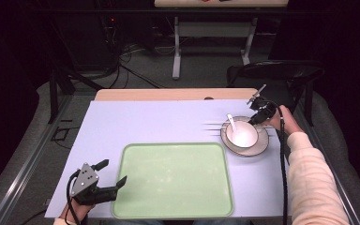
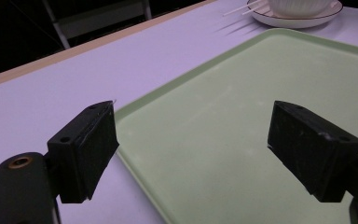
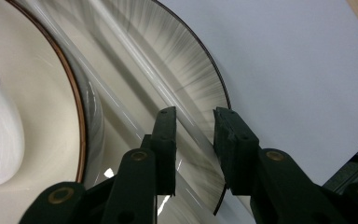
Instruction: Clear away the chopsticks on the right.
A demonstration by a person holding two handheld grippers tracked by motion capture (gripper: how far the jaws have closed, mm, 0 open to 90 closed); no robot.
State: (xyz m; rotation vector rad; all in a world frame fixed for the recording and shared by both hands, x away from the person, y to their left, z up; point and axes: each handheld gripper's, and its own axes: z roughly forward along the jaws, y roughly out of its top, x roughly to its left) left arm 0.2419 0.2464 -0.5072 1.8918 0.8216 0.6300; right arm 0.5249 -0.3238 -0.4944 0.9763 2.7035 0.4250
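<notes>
A white bowl with a white spoon in it stands on a dark-rimmed plate at the table's right. Pale chopsticks lie across the plate, their tips pointing left over the table. My right gripper is low over the plate's far right rim. In the right gripper view its jaws straddle one chopstick with a gap still showing beside it. The bowl is at the left there. My left gripper stands open by the green tray's front left corner, nothing between its jaws.
A pale lilac sheet covers the table, with a wooden strip bare at the far edge. A dark chair stands behind the far right corner. Another table and floor cables lie beyond.
</notes>
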